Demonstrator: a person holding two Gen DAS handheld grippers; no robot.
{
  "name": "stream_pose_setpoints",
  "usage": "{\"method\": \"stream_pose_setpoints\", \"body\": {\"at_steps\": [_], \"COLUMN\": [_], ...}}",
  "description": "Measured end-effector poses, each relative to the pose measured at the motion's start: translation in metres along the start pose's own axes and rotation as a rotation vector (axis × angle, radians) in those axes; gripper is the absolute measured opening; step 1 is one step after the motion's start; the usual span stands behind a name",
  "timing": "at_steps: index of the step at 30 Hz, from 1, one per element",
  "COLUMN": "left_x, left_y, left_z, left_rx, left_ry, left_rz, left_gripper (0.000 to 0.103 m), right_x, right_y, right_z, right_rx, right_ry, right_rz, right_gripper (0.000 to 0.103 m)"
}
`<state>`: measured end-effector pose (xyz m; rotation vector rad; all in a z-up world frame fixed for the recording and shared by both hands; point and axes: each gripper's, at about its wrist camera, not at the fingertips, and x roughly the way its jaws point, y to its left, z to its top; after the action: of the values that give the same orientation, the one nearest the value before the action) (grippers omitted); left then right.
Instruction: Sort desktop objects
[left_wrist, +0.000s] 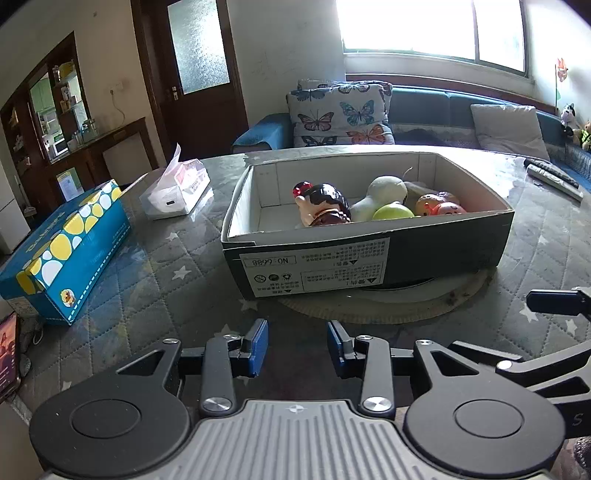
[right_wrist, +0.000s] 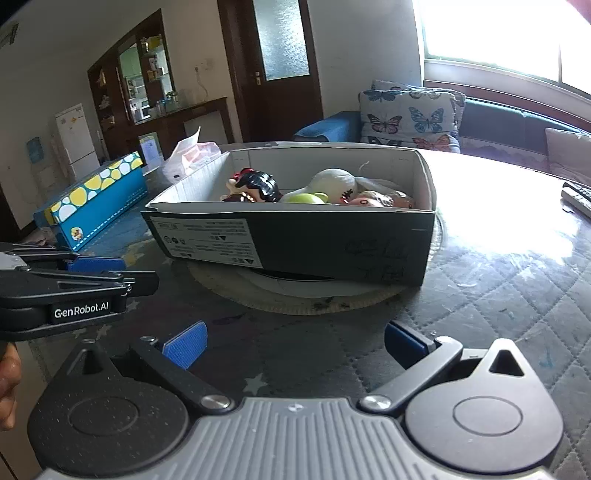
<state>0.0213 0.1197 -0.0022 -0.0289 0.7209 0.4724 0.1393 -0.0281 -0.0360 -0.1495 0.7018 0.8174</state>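
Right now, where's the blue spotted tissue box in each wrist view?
Left wrist: blue spotted tissue box at far left, left of the cardboard box.
Right wrist: tissue box at left of centre, beyond the left gripper.
Shared landmark: the cardboard box of toys.

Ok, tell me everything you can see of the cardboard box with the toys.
The cardboard box is an open shoebox without a lid, dark outside, white inside, with a white printed label on its near side. It rests on a round mat on the quilted table, holding a dark-haired doll, a white plush and a green ball.
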Motion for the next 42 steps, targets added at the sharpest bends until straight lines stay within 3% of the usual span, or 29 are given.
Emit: {"method": "stream_pose_setpoints", "body": {"at_steps": [42], "left_x": [0.016], "left_y": [0.004], "left_z": [0.012], "left_rx": [-0.039], "left_ry": [0.031], "left_rz": [-0.009], "left_gripper": [0.038], "right_x": [0.023], "right_y": [0.0], "right_z": [0.012], "right_rx": [0.01], "right_ry": [0.053], "right_rz": [-0.052], "right_gripper": [0.103]}}
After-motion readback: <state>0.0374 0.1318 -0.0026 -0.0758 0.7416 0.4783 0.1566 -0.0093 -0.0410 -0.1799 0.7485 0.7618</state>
